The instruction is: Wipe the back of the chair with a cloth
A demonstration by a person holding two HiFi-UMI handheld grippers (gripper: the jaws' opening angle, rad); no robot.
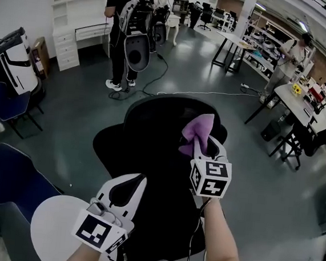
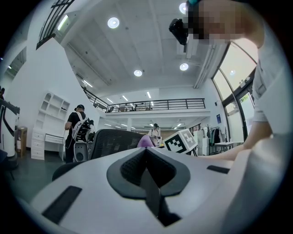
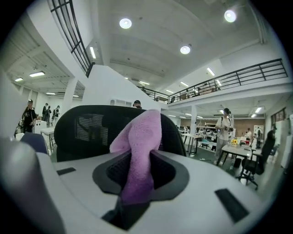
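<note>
A black office chair stands below me, its mesh back (image 1: 165, 107) facing away from me. My right gripper (image 1: 202, 141) is shut on a purple cloth (image 1: 199, 129) and holds it upright just over the seat, near the chair's back. In the right gripper view the cloth (image 3: 139, 146) sticks up between the jaws, with the chair's back (image 3: 87, 128) close behind it. My left gripper (image 1: 138, 179) is shut and holds nothing, low at the seat's near left side. The left gripper view shows the chair's back (image 2: 114, 139) and the cloth (image 2: 145, 141) beyond its jaws.
A white round table (image 1: 56, 226) and a blue chair (image 1: 9, 175) are at my near left. Another blue chair (image 1: 5, 100) stands farther left. A person with equipment (image 1: 122, 31) stands behind the chair, with cables (image 1: 201, 92) on the floor. Tables (image 1: 302, 109) and a person (image 1: 290, 56) are at the right.
</note>
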